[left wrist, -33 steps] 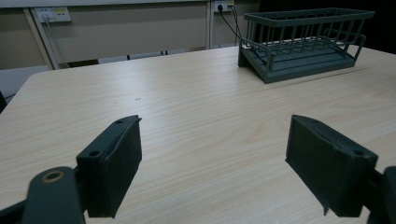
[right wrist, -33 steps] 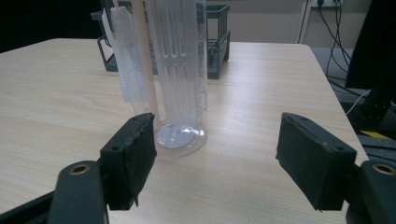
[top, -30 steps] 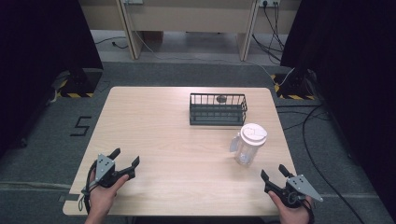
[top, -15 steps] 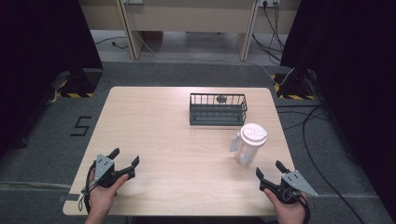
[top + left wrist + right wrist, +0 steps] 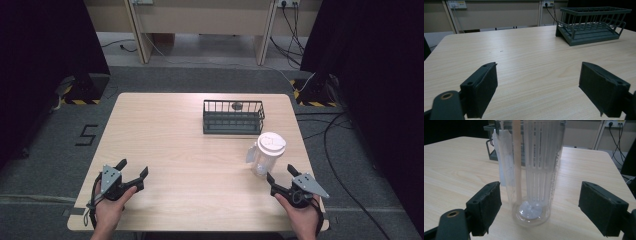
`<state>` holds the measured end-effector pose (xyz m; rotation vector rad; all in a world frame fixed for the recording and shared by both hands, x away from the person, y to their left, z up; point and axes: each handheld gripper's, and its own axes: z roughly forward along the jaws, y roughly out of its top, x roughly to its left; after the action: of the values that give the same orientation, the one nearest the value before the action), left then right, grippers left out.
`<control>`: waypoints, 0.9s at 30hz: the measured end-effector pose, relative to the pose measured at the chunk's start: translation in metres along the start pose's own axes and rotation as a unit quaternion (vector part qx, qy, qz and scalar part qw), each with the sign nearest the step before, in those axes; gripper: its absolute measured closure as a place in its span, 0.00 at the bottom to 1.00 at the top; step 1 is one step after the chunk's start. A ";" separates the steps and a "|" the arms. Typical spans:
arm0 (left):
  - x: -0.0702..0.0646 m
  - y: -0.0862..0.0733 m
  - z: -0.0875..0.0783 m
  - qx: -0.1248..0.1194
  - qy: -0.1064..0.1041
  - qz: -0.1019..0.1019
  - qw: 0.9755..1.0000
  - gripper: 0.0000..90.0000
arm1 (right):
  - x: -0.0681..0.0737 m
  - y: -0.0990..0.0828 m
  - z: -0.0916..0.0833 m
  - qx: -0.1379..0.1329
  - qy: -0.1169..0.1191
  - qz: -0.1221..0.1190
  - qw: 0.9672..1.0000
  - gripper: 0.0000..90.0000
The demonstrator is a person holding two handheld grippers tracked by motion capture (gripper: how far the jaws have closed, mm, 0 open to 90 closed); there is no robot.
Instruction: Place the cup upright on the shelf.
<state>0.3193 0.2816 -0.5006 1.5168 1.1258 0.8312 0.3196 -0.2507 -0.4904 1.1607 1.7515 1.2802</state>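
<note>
Right gripper [image 5: 281,176]: advanced toward clear lidded pitcher [image 5: 266,154], jaws wide, just short of it. Left gripper [image 5: 132,171]: unmoved, jaws wide, nothing held.

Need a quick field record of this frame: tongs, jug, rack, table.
left tongs: open, holding nothing, near left corner of the table
right tongs: open, aimed at the jug, not touching it
jug: clear plastic, white lid, upright, near right edge
jug inside: slotted insert, seen in the right gripper view
rack: dark wire, far side of the table, apart from the jug
</note>
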 end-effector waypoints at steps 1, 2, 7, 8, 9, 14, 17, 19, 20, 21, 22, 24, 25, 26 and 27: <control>0.000 0.000 0.000 0.000 0.000 -0.001 1.000 0.16 | 0.001 0.001 0.006 0.004 0.003 0.002 1.000 0.21; 0.000 0.000 0.000 0.001 0.001 -0.002 1.000 0.16 | 0.001 0.002 0.009 0.004 0.004 0.003 1.000 0.21; 0.000 -0.001 0.001 0.005 0.000 -0.007 1.000 0.16 | 0.001 0.004 0.023 0.009 0.009 0.001 1.000 0.21; -0.001 0.000 0.001 0.004 0.000 -0.006 1.000 0.16 | 0.001 0.004 0.023 0.009 0.009 0.001 1.000 0.21; -0.001 0.000 0.001 0.003 0.000 -0.004 1.000 0.16 | 0.002 0.005 0.027 0.013 0.009 0.000 1.000 0.21; -0.004 0.001 0.001 0.003 -0.005 -0.003 1.000 0.16 | 0.003 0.003 0.038 0.015 0.010 -0.001 1.000 0.20; -0.004 0.001 0.003 0.002 -0.007 -0.004 1.000 0.16 | 0.005 0.002 0.043 0.013 0.009 0.001 1.000 0.18; -0.003 0.001 0.003 0.002 -0.009 -0.007 1.000 0.16 | 0.005 0.002 0.045 0.012 0.009 0.003 1.000 0.18; -0.003 0.001 0.003 0.002 -0.010 -0.008 1.000 0.16 | 0.005 0.002 0.048 0.010 0.009 0.006 1.000 0.18; -0.003 0.000 0.003 0.002 -0.010 -0.008 1.000 0.16 | 0.005 0.002 0.048 0.010 0.009 0.006 1.000 0.18; -0.003 0.000 0.002 0.002 -0.010 -0.009 1.000 0.16 | 0.006 0.002 0.051 0.009 0.011 0.010 1.000 0.17; -0.003 0.001 0.002 0.001 -0.010 -0.010 1.000 0.16 | 0.006 0.002 0.053 0.007 0.011 0.010 1.000 0.17; -0.003 0.001 0.002 0.000 -0.010 -0.010 1.000 0.16 | 0.006 0.002 0.054 0.007 0.010 0.013 1.000 0.17; -0.003 0.001 0.002 0.000 -0.011 -0.011 1.000 0.16 | 0.006 0.001 0.056 0.004 0.009 0.013 1.000 0.17; -0.003 0.001 0.002 0.000 -0.011 -0.012 1.000 0.16 | 0.006 0.001 0.056 0.004 0.009 0.013 1.000 0.17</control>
<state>0.3203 0.2779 -0.4999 1.5065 1.1244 0.7963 0.3674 -0.2247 -0.5057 1.1834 1.7613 1.3054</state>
